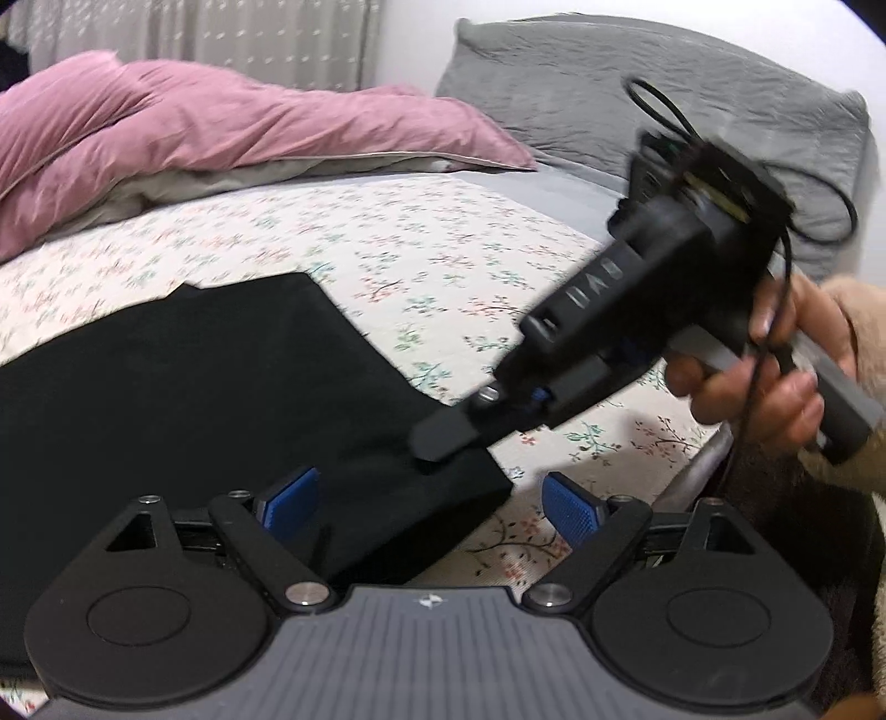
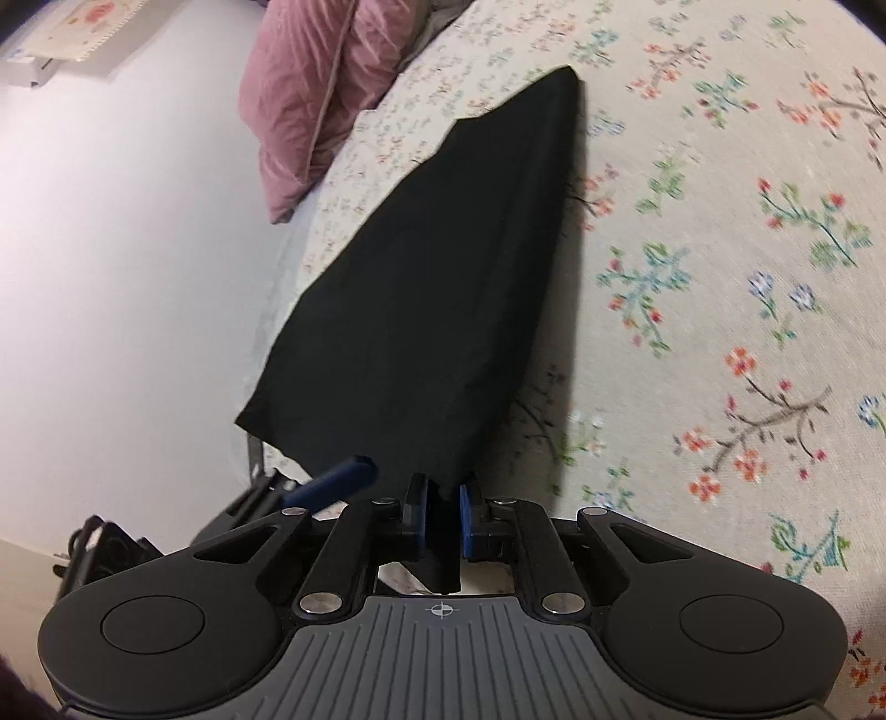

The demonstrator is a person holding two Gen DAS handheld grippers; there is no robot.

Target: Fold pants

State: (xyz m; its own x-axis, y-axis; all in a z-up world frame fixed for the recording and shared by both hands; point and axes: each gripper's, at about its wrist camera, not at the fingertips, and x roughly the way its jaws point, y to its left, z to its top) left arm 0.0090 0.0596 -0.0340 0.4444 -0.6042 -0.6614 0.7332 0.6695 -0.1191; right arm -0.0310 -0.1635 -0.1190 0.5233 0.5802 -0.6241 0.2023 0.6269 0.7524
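Black claw [image 2: 443,512], blue ribbed pads [image 1: 567,507], grey grooved body, beige sleeve [image 1: 855,310].

The black pants [image 1: 210,399] lay flat and smooth on the floral bed (plain dark cloth, no visible creases), one near corner raised and pinched.

My left wrist view looks low across the bed [image 1: 421,260] toward the pillows, my right looks steeply down; both share the black pants [image 1: 210,387] up close.

A bed [image 1: 432,260] with a floral-print cover fills the room; a pink pillow [image 1: 166,133] and a grey pillow [image 1: 598,83] lie by a pale curtain [image 1: 221,39].
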